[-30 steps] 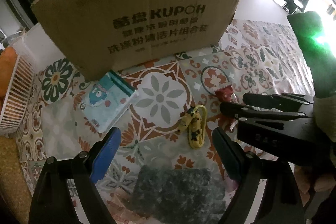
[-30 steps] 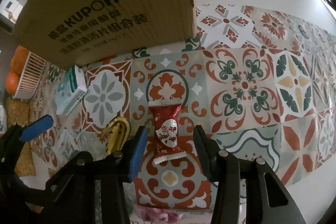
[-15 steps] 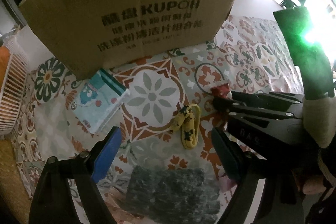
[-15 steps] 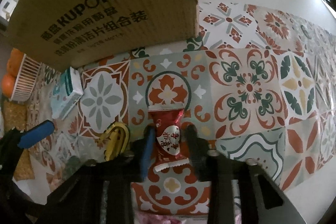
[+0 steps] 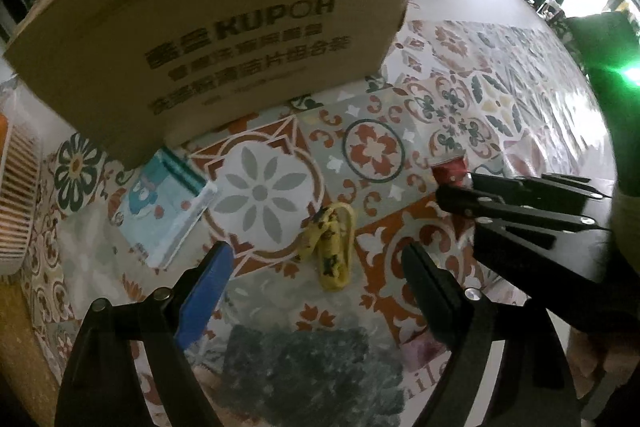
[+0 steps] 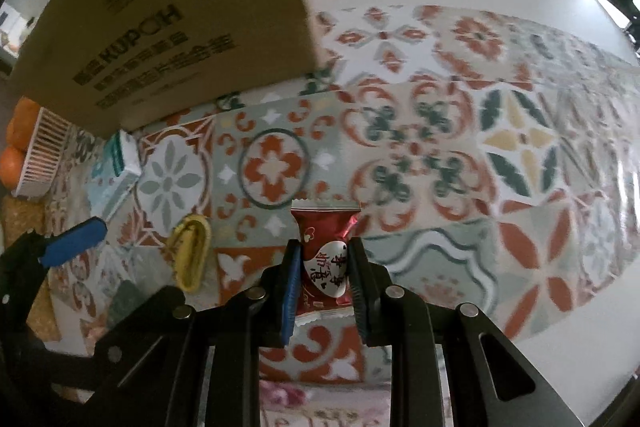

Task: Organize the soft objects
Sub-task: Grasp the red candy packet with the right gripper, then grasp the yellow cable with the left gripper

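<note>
Candy packet, red foil with a white heart label, sits clamped across its middle between the pads of the right claw, low over the bench. It looks light, crinkly and slippery; grip the padded centre, not the crimped ends. Whether it has left the surface is hard to tell. Left claw hangs released over the yellow hair tie, with a dark fuzzy cloth beneath it. Tissue pack lies against the cardboard box, whose tall wall stands in the way of a direct drop. White basket holds oranges at far left.
</note>
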`<move>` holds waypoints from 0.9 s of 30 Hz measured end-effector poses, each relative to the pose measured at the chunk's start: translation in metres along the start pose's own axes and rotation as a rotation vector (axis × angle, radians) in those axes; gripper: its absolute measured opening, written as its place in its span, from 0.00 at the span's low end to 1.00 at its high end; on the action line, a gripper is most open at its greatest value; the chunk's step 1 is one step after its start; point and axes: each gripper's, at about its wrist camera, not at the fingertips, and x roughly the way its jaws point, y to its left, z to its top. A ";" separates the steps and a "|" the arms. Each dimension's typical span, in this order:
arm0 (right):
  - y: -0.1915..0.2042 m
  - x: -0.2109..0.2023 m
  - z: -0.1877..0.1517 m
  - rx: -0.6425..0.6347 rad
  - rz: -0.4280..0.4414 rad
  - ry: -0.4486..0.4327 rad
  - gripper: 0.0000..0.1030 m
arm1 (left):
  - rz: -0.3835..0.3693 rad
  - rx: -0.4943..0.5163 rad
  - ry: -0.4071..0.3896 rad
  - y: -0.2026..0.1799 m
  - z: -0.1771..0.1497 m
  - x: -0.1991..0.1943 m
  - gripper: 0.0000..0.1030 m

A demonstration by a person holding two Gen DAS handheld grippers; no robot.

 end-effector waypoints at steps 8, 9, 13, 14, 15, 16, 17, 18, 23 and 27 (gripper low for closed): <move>-0.028 -0.005 -0.002 0.015 -0.056 0.004 0.23 | -0.003 0.014 0.029 -0.013 0.007 0.021 0.66; -0.033 -0.006 -0.002 0.014 -0.053 0.005 0.23 | -0.009 0.010 0.037 -0.013 0.008 0.025 0.63; -0.041 -0.004 0.000 0.017 -0.048 0.008 0.23 | -0.006 0.006 0.056 -0.017 0.012 0.037 0.57; -0.042 -0.003 0.000 0.019 -0.047 0.009 0.23 | 0.001 0.007 0.058 -0.017 0.012 0.040 0.54; -0.042 -0.002 0.002 0.019 -0.045 0.010 0.23 | 0.010 0.008 0.060 -0.018 0.013 0.042 0.51; -0.041 -0.002 0.000 0.017 -0.047 0.009 0.23 | 0.020 0.006 0.059 -0.018 0.014 0.044 0.49; -0.040 -0.002 -0.005 0.013 -0.051 0.007 0.23 | 0.025 0.001 0.055 -0.019 0.015 0.045 0.47; -0.031 -0.004 -0.003 0.009 -0.056 0.005 0.23 | 0.029 -0.005 0.052 -0.019 0.015 0.047 0.43; -0.016 -0.006 -0.003 0.001 -0.063 -0.003 0.23 | 0.002 -0.023 0.044 -0.015 0.015 0.051 0.32; -0.010 -0.009 -0.003 -0.011 -0.081 -0.012 0.23 | -0.021 -0.032 0.028 -0.009 0.012 0.051 0.31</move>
